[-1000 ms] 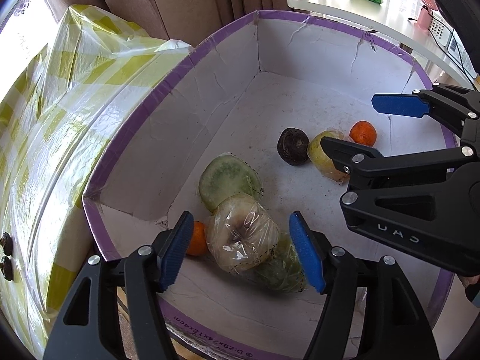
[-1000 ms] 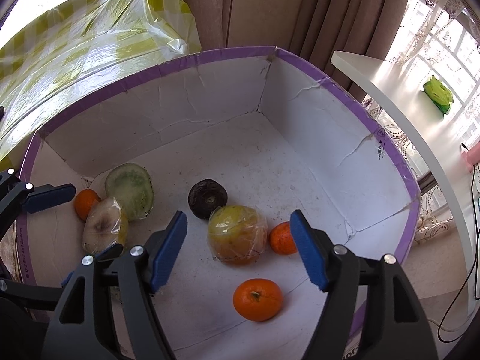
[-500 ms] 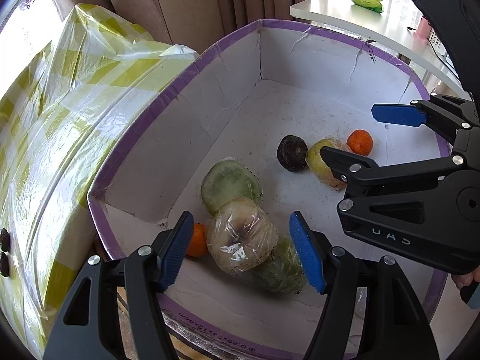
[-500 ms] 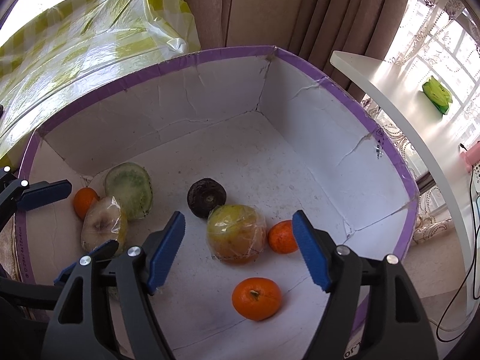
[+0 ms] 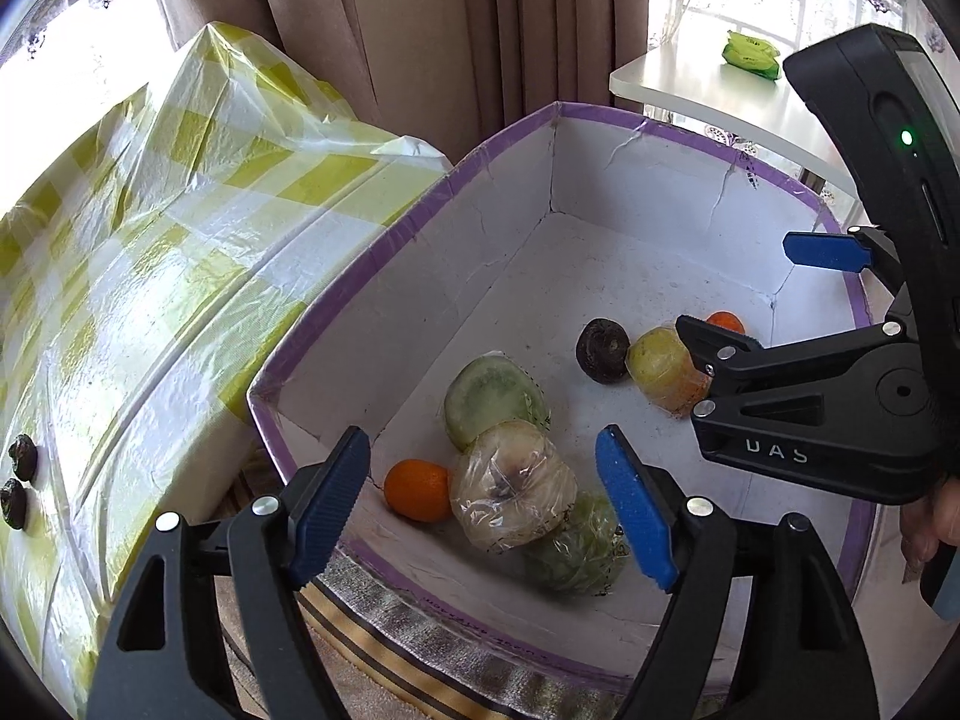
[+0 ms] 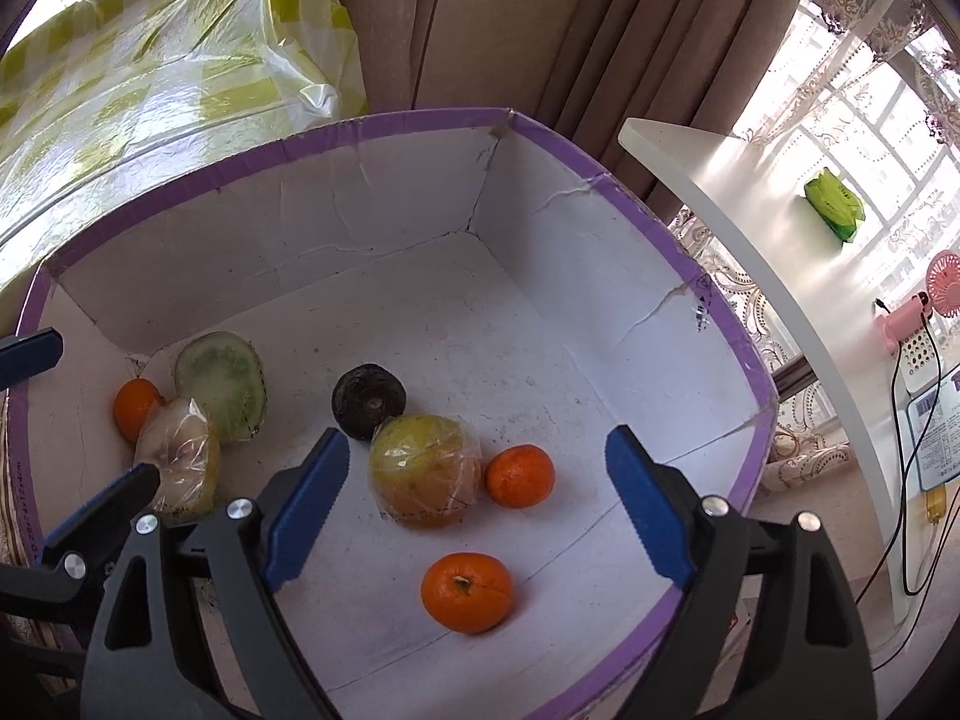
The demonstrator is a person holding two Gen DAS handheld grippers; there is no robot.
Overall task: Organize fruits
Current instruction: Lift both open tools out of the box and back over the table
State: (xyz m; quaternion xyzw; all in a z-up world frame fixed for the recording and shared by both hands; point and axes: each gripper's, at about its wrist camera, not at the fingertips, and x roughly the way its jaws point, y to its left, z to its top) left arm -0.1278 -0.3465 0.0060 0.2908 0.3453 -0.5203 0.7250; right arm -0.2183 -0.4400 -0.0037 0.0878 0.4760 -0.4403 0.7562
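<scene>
Flanking the white box (image 6: 630,276), a checkered bag (image 6: 150,78) and shelf (image 6: 750,204) stand.

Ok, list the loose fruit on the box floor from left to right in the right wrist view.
Small orange → pale wrapped fruit → green melon slice → dark round fruit → yellow wrapped fruit → orange beside it. The nearest orange overlaps that span, so it's left out.
</scene>
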